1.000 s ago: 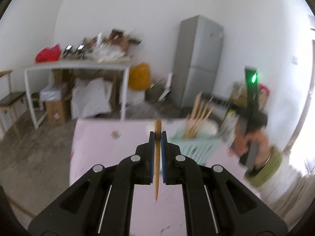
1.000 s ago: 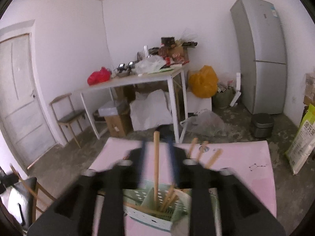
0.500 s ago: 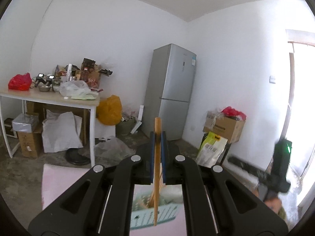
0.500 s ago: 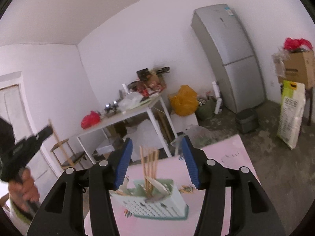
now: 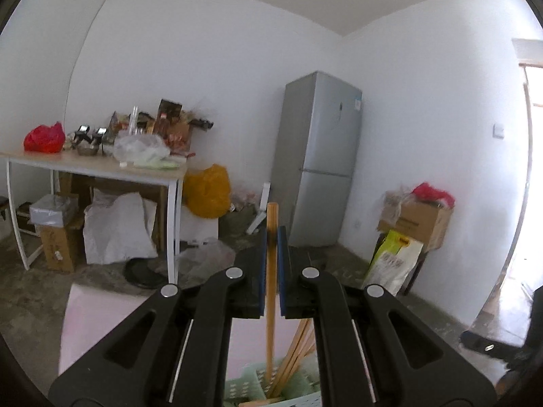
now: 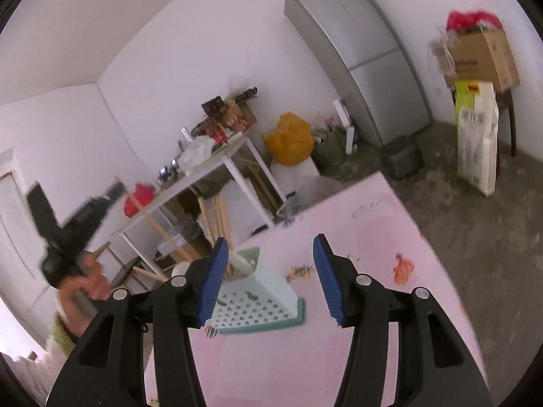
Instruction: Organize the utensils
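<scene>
Left gripper (image 5: pixel 271 271), black with blue pads, is clamped tight on a long wooden chopstick (image 5: pixel 270 305), held upright. Its lower end dips into the pale green perforated plastic utensil basket (image 5: pixel 244 386), among other wooden chopsticks (image 5: pixel 298 342). Right gripper (image 6: pixel 268 278) stands about half open, nothing between the pads. Basket sits on the pink tabletop (image 6: pixel 356 237), partly behind that gripper's left finger. Left hand (image 6: pixel 81 281) shows blurred at the side.
</scene>
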The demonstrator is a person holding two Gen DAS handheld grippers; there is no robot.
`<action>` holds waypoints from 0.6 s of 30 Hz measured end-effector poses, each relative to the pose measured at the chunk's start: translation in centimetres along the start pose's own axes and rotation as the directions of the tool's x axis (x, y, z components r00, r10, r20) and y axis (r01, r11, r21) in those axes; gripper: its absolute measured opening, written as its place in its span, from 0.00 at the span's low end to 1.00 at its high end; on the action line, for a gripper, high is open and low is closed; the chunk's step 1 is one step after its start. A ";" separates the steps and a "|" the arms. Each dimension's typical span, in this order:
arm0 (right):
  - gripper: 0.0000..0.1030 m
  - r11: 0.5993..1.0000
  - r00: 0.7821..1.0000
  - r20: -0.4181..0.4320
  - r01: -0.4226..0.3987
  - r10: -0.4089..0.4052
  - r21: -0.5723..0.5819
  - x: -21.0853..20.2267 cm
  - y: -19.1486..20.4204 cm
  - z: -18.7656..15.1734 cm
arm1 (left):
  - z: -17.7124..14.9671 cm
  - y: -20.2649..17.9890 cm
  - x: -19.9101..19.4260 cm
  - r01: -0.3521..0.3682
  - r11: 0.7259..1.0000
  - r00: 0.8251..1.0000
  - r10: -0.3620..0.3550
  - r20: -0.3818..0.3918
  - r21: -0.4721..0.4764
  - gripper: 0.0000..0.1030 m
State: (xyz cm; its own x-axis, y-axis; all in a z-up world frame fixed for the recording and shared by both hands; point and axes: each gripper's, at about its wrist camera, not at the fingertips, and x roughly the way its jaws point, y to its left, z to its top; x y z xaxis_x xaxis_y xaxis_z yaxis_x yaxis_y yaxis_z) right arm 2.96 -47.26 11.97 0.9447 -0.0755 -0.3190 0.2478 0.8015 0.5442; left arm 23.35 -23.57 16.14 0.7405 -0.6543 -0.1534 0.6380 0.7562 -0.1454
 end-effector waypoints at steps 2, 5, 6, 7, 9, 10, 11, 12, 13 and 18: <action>0.49 1.000 1.000 -0.023 -0.002 0.002 0.015 0.2 -0.3 -0.8 | -1.7 0.4 0.7 -0.011 1.000 0.999 0.011 -0.045 -0.014 0.04; 0.50 1.000 0.998 -0.064 0.001 0.001 0.016 1.0 -0.5 -1.6 | -2.8 1.2 0.7 -0.014 0.999 0.996 0.010 -0.083 -0.046 0.09; 0.50 1.000 0.997 -0.074 -0.001 0.002 0.015 1.2 -0.5 -1.8 | -3.0 1.4 0.3 -0.010 0.999 0.996 0.006 -0.085 -0.049 0.15; 0.50 1.000 0.997 -0.083 -0.003 0.005 0.015 1.5 -0.5 -1.8 | -3.1 1.6 -0.5 -0.009 0.999 0.997 0.005 -0.078 -0.048 0.26; 0.50 1.000 0.995 -0.102 -0.012 0.014 0.017 1.9 -0.5 -1.8 | -3.1 2.1 -2.1 -0.014 0.999 0.998 0.011 -0.058 -0.045 0.39; 0.50 1.000 0.994 -0.109 -0.016 0.018 0.021 2.2 -0.6 -1.8 | -3.1 2.3 -3.2 -0.008 0.999 0.999 0.006 -0.044 -0.041 0.44; 0.50 0.999 0.993 -0.116 -0.022 0.025 0.027 2.6 -0.6 -1.7 | -3.2 2.4 -4.0 -0.003 0.999 0.999 0.002 -0.040 -0.037 0.49; 0.50 0.999 0.991 -0.126 -0.032 0.037 0.037 3.1 -0.6 -1.6 | -3.4 2.7 -5.2 0.003 1.000 0.999 -0.004 -0.040 -0.029 0.52; 0.50 0.998 0.990 -0.134 -0.040 0.046 0.051 3.5 -0.7 -1.6 | -3.5 3.0 -6.0 0.013 1.000 0.999 -0.014 -0.042 -0.028 0.57; 0.53 0.970 0.977 -0.167 -0.090 0.130 0.225 6.4 -3.2 -1.6 | -5.8 4.3 -9.8 0.086 0.996 0.991 -0.087 -0.099 -0.008 0.72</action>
State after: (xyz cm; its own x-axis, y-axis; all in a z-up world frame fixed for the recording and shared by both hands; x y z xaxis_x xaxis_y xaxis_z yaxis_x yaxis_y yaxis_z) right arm 7.87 -49.42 6.95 0.9199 0.1290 -0.3704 0.2033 0.6508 0.7315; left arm 17.63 -13.93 11.35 0.6580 -0.7151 -0.2359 0.6976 0.6968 -0.1664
